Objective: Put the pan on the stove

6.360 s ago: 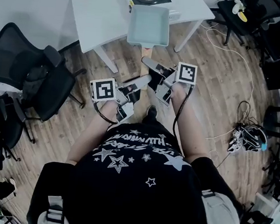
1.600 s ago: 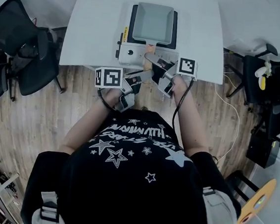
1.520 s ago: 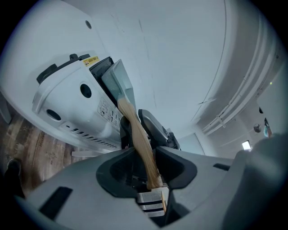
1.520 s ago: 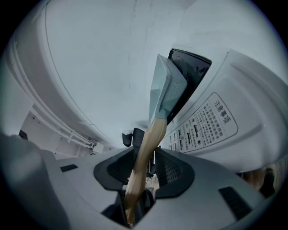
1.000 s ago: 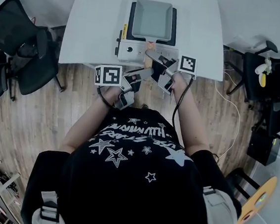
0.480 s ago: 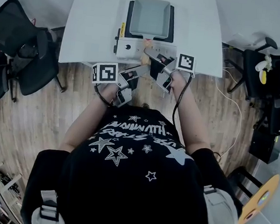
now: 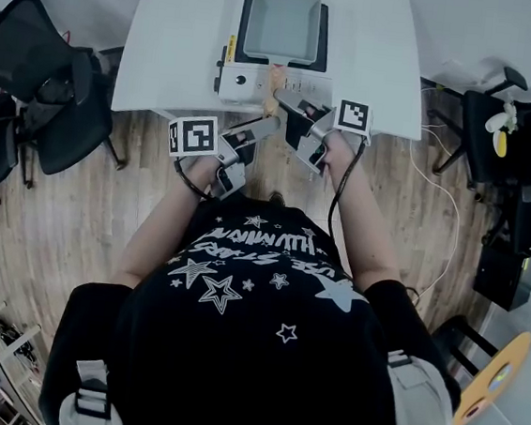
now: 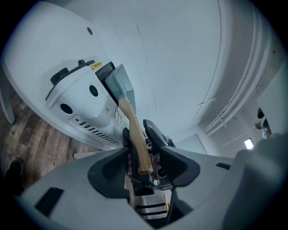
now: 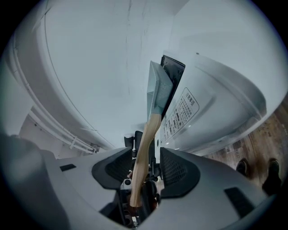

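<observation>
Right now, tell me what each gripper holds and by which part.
Nothing: the jaws of the left gripper and right gripper are opening, with the wooden handle of the pan between them, pads clear of it.

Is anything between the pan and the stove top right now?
Nothing visible. The pan sits on the stove, its wooden handle between the opening jaws of the left gripper and the right gripper, neither pressing on it.

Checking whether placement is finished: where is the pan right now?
In the head view the pan sits on the stove at top centre, on the white table, its wooden handle pointing toward the table's near edge.
</observation>
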{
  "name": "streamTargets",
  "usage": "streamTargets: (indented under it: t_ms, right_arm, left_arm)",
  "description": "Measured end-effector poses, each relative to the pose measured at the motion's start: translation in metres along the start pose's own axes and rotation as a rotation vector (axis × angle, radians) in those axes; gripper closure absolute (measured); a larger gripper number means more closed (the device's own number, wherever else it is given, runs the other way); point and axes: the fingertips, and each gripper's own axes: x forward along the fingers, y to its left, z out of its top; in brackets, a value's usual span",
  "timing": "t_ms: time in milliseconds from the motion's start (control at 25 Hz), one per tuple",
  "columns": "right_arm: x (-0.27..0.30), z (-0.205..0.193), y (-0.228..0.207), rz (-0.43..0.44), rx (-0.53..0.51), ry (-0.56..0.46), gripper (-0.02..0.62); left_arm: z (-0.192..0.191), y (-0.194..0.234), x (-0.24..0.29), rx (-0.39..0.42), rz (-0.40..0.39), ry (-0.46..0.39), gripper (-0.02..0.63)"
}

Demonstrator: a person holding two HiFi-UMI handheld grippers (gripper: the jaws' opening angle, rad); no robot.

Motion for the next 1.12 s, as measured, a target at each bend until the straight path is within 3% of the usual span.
streamTargets:
  t_ms: [200, 560, 760, 960, 1120]
  right_arm:
    - [-0.012, -0.007, -0.001, -0.002, 0.011, -0.011, 0.420]
    - [-0.041, -0.017, -0.005, 0.022, -0.003, -0.029, 0.420]
    - [-0.057, -0.008, -0.010, -0.027, -0.091, -0.094, 0.434]
    - [-0.066, -0.005, -0.016, -0.071, -0.109, -0.165, 0.485]
    - [-0.070, -0.011, -0.022, -0.123, -0.125, -0.224, 0.526]
  left_arm:
    - [-0.010, -0.006, -0.014, 0.019, 0.003, -0.064, 0.367]
    - [-0.044, 0.005, -0.038, 0.040, 0.086, -0.153, 0.362]
    - [-0.055, 0.012, -0.047, 0.119, 0.167, -0.118, 0.364]
    - [-0.050, 0.017, -0.055, 0.166, 0.176, -0.094, 0.390]
    - [-0.046, 0.029, -0.065, 0.275, 0.212, -0.019, 0.439]
